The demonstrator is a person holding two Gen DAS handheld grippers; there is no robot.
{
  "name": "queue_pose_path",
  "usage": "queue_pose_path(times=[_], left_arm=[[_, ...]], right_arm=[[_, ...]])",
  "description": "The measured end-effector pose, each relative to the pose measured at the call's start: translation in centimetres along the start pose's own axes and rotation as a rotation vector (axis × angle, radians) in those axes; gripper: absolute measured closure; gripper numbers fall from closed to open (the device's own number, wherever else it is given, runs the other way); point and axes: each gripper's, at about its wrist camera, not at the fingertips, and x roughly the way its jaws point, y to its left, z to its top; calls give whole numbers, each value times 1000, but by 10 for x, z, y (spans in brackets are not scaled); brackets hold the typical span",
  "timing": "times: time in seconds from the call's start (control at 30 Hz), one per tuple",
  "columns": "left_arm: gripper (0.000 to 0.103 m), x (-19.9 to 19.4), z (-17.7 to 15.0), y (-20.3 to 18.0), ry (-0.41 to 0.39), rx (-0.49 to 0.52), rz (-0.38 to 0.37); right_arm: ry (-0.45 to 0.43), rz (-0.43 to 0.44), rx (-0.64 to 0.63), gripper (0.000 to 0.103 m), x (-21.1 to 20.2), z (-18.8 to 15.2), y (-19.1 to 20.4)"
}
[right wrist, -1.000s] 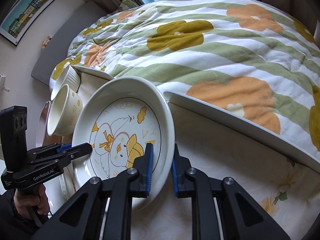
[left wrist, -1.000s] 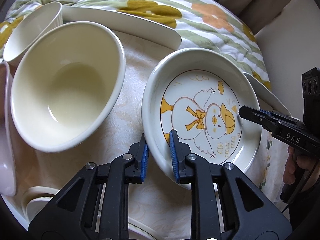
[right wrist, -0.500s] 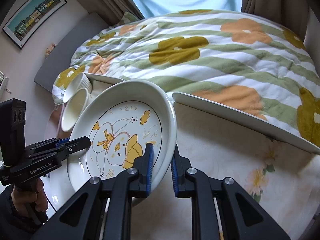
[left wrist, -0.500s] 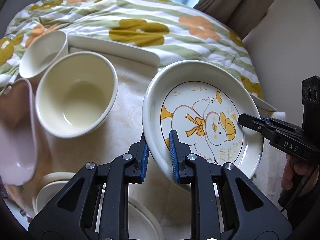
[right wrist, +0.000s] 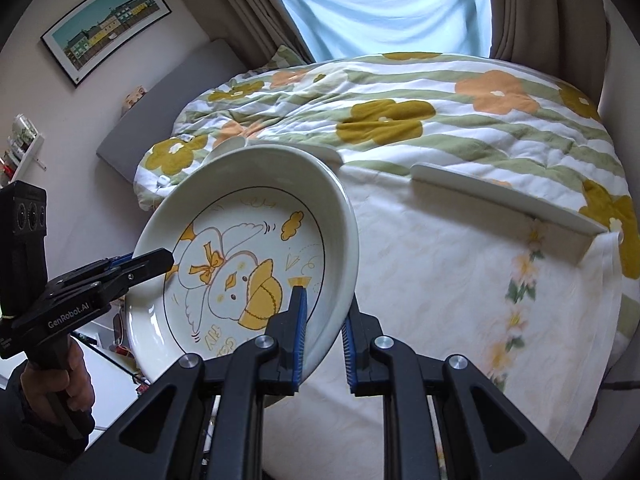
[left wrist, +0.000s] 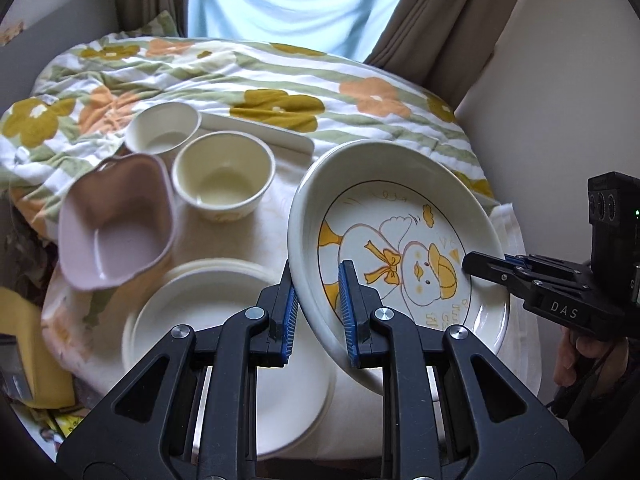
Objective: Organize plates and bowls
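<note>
Left wrist view first: one duck plate [left wrist: 400, 240], deep-rimmed with a cartoon duck in a yellow hat, held tilted and off the table, right above the edge of a stack of plain white plates [left wrist: 224, 320] (at least two, can't get an exact count). Behind those sit two cream bowls, the nearer one [left wrist: 224, 184] and a smaller one [left wrist: 164, 130] further back, just beside each other, plus one pink heart-shaped bowl [left wrist: 116, 220] to their left, tipped up at an angle. All of it sits on a tablecloth-covered table [left wrist: 256, 236] pushed against a bed with a flowered quilt [left wrist: 240, 80]. The left gripper [left wrist: 316, 304] has its blue pads pinched on the plate's near rim, one pad inside and one outside. The right gripper [left wrist: 476, 266] comes in from the right, its tips at the opposite rim, with the person's hand [left wrist: 580, 360] low on the handle. Right wrist view: same single duck plate [right wrist: 248, 264], raised and tilted over the table's left side, the right gripper [right wrist: 324, 320] clamped on its rim, one pad over the painted face. The left gripper [right wrist: 160, 258] bites the far rim, gripped from below by a hand [right wrist: 60, 380]. One framed picture [right wrist: 108, 20] hangs on the wall.
</note>
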Motion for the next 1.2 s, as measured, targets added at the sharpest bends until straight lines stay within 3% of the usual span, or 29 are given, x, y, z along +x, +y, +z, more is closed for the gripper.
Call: queue_pose_path(times=[0.13,0.4,0.9,1.2], left_arm=[[86,-10,-26,24,37,-31,-12],[86,-6,-59,78,125,20,-31],[86,44,-61,131,259,84,-89],[86,56,-60,131,280,165,-41]], right_arm=[[17,-5,0,88,9,-25,26],[54,-12,76,88,33,-53,63],[77,-131,164,88,75,-65,88],[85,-162,175,88,81,-68,98]])
